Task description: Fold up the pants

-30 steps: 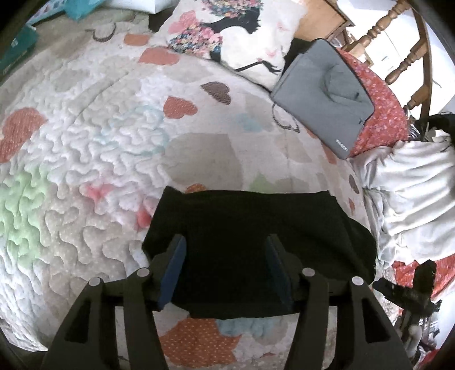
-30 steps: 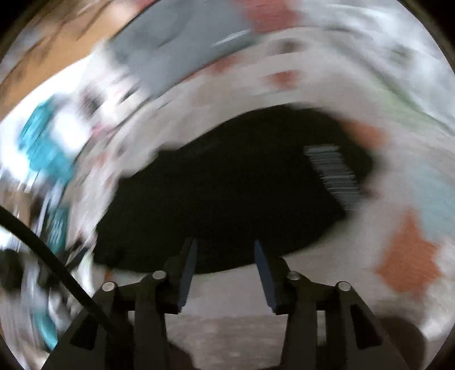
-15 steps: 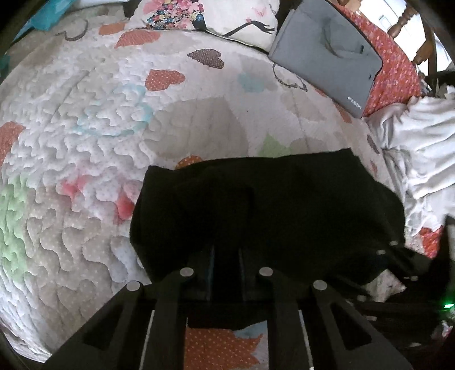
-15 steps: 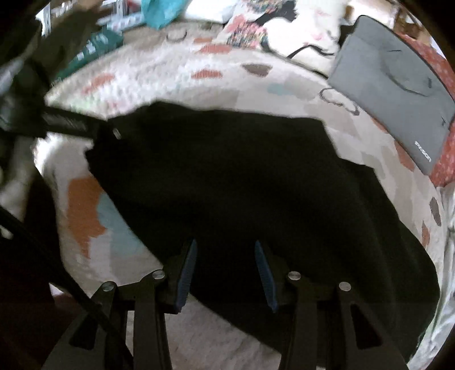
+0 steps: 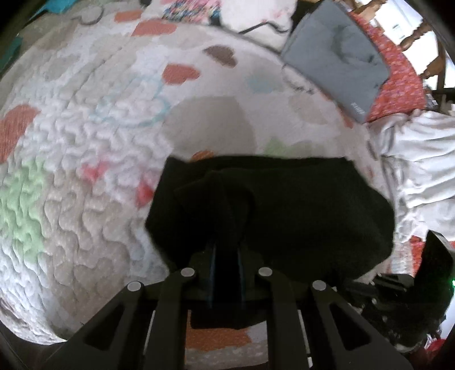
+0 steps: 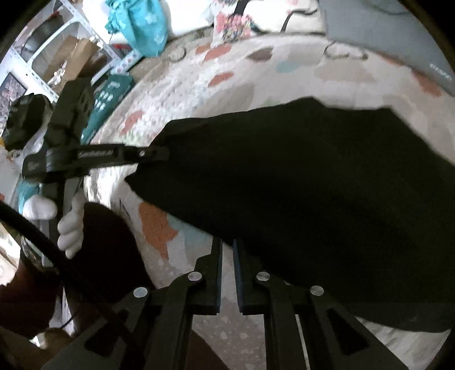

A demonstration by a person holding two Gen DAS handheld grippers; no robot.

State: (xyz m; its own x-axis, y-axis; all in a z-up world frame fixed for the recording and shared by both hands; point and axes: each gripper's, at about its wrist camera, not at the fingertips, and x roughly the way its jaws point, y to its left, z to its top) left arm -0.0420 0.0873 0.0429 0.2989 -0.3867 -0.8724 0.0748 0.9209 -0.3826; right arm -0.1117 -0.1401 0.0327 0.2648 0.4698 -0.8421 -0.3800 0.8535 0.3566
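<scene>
The black pants lie partly folded on the heart-patterned quilt. My left gripper is shut on the pants' near edge and lifts a bunched fold of cloth. In the right wrist view the pants fill the middle and right. My right gripper is shut on their near edge. The left gripper shows there from the side, pinching the pants' left corner.
A grey bag lies on a red cloth at the back right. A white garment is piled at the right. A printed pillow sits at the back. Shelves and a teal bag stand beyond the bed's left side.
Both grippers have closed on the pants' near edge; one second ago both were open. The left one has raised a fold of cloth.
</scene>
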